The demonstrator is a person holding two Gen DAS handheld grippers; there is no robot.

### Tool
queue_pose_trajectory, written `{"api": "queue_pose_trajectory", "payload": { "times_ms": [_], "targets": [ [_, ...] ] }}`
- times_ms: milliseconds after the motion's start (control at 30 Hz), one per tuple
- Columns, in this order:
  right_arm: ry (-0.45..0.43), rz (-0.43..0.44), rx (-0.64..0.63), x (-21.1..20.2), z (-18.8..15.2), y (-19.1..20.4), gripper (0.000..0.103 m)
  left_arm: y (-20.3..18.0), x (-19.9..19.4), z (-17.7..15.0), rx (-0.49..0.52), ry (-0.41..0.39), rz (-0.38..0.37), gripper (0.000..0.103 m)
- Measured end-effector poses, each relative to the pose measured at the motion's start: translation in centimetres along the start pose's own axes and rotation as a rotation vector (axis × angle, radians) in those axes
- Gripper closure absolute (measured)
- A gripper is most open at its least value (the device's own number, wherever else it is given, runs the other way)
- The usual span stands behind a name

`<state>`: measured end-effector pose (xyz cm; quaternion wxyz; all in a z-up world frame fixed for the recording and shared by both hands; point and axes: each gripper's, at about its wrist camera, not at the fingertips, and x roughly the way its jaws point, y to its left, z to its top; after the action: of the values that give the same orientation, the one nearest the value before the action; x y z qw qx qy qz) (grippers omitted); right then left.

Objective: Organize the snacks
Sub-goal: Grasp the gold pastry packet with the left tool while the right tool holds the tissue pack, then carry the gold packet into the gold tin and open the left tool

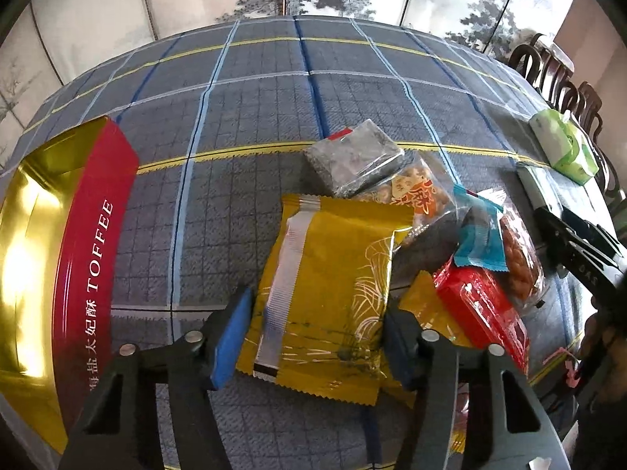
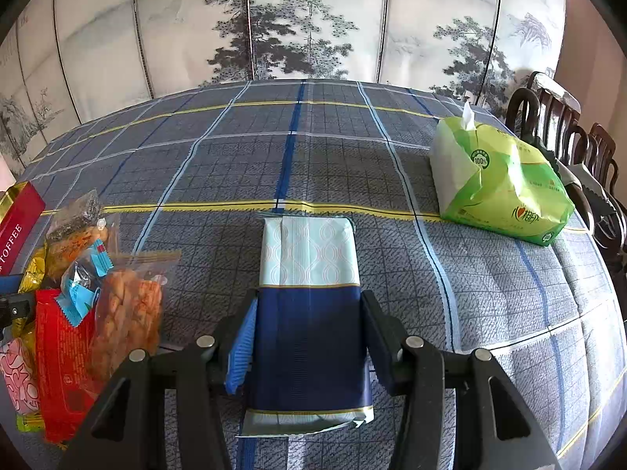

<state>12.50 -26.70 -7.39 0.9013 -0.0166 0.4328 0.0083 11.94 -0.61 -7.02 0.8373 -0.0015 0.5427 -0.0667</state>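
A gold snack packet [image 1: 325, 274] lies on the checked tablecloth [image 1: 254, 98] at the front of a snack pile. My left gripper [image 1: 313, 333] points down over it, its blue pads touching the packet's two long edges. Behind it are a grey packet [image 1: 352, 156], a red packet [image 1: 478, 305] and a clear bag of fried snacks [image 1: 517, 258]. A red and gold toffee tin [image 1: 86, 235] stands open at the left. My right gripper [image 2: 309, 344] is shut on a navy and pale-green packet [image 2: 309, 258], apart from the pile [image 2: 78, 313].
A green tissue pack [image 2: 497, 180] sits at the table's far right. Dark wooden chairs [image 2: 556, 117] line the right edge. A painted folding screen [image 2: 313, 19] stands behind the table. Bare cloth stretches across the far half.
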Motion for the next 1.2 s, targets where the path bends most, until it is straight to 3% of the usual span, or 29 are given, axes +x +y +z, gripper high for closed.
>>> {"api": "queue_pose_trajectory", "payload": {
  "times_ms": [567, 900, 1200],
  "targets": [
    [-0.001, -0.001, 0.001, 0.0, 0.0, 0.0, 0.052, 1.2, -2.0, -1.1, -0.022, -0.022, 0.013, 0.053],
    [-0.001, -0.002, 0.001, 0.1, 0.0, 0.0, 0.052, 1.8, -6.0, -1.5, -0.025, -0.085, 0.015, 0.053],
    [-0.001, -0.003, 0.001, 0.1, 0.0, 0.0, 0.052, 6.3, -10.2, -1.4, -0.059, -0.149, 0.087, 0.053]
  ]
}}
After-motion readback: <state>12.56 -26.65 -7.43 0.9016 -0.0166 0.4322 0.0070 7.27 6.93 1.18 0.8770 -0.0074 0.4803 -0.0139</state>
